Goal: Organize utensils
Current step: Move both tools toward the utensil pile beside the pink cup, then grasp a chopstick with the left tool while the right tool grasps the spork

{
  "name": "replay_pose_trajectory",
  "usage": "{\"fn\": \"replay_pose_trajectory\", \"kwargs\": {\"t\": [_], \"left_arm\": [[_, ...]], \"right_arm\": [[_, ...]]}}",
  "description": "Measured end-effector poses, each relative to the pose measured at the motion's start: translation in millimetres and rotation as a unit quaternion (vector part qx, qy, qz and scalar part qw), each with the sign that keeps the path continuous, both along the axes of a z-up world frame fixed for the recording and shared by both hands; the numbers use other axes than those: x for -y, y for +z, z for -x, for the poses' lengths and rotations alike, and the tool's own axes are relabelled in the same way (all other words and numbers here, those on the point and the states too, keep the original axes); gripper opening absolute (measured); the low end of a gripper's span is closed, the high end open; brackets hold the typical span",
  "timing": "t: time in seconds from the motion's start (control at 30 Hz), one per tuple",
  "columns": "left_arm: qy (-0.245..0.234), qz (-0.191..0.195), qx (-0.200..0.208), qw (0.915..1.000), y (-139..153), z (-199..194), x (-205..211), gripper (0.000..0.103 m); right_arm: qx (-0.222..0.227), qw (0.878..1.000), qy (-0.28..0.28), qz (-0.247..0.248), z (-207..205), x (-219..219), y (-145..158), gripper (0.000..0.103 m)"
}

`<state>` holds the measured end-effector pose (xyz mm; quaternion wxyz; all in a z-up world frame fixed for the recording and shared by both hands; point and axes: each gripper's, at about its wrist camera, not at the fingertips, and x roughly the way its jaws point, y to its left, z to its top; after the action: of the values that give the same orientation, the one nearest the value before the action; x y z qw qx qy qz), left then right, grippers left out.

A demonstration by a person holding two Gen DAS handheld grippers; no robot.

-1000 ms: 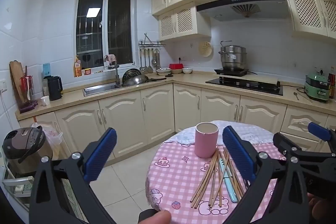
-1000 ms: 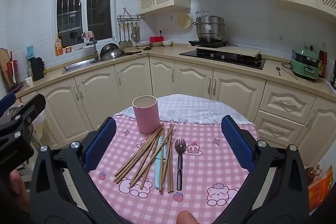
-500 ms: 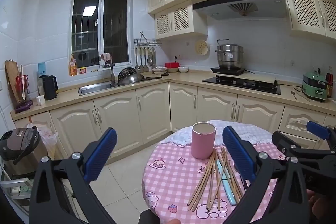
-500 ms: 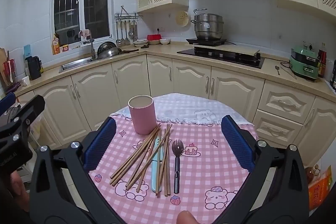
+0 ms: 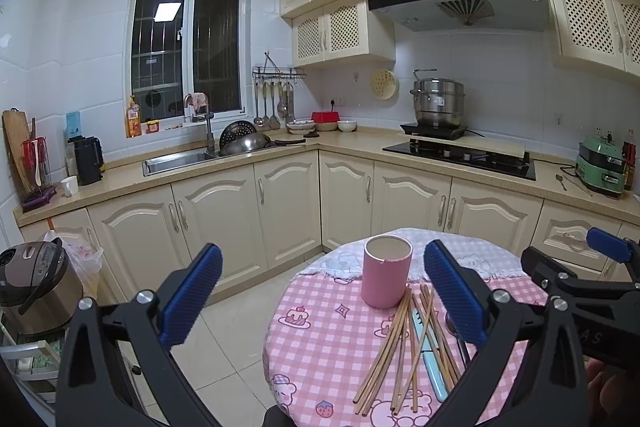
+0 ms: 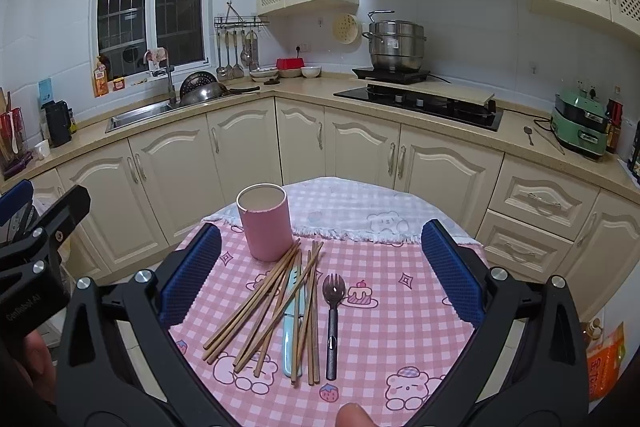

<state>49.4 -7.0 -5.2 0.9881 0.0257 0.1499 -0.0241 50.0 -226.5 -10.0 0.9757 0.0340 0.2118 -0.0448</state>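
A pink cylindrical holder (image 6: 265, 223) (image 5: 386, 272) stands upright at the far left of a round table with a pink checked cloth (image 6: 400, 327). In front of it lie several wooden chopsticks (image 6: 264, 307) (image 5: 394, 351), fanned out, over a light blue utensil (image 6: 289, 339) (image 5: 430, 359). A dark fork (image 6: 332, 315) lies to their right. My right gripper (image 6: 320, 267) is open above the pile, holding nothing. My left gripper (image 5: 322, 291) is open too, off the table's left edge, above the floor.
Cream kitchen cabinets (image 6: 240, 163) and a worktop run behind the table, with a sink (image 6: 138, 113), a hob (image 6: 420, 103) and a steel pot (image 6: 396, 45). A rice cooker (image 5: 36, 279) stands low at the left. A white cloth (image 6: 360, 211) covers the table's far side.
Both views have shifted slightly; the table and holder sit a little further right and lower in the left view. Both grippers stay open and nothing on the table has moved.
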Motion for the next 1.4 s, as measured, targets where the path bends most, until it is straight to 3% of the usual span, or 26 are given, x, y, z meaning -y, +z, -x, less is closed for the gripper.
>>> {"fn": "replay_pose_trajectory", "kwargs": {"t": [0.37,0.77,1.03,1.4], "left_arm": [[-0.003,-0.009,-0.012,0.9999,1,-8,-4,0.099],[-0.025,-0.026,-0.105,0.9938,-31,-70,-4,0.099],[-0.045,-0.064,-0.176,0.9813,-78,-125,15,0.099],[-0.072,-0.108,-0.257,0.9577,-146,-176,36,0.099]], "right_arm": [[-0.014,1.0,0.007,0.002,-10,-5,2,0.098],[-0.077,0.997,0.007,-0.019,-59,18,-17,0.098],[-0.153,0.988,0.004,-0.037,-101,50,-54,0.098],[-0.232,0.972,0.008,-0.044,-137,72,-104,0.098]]}}
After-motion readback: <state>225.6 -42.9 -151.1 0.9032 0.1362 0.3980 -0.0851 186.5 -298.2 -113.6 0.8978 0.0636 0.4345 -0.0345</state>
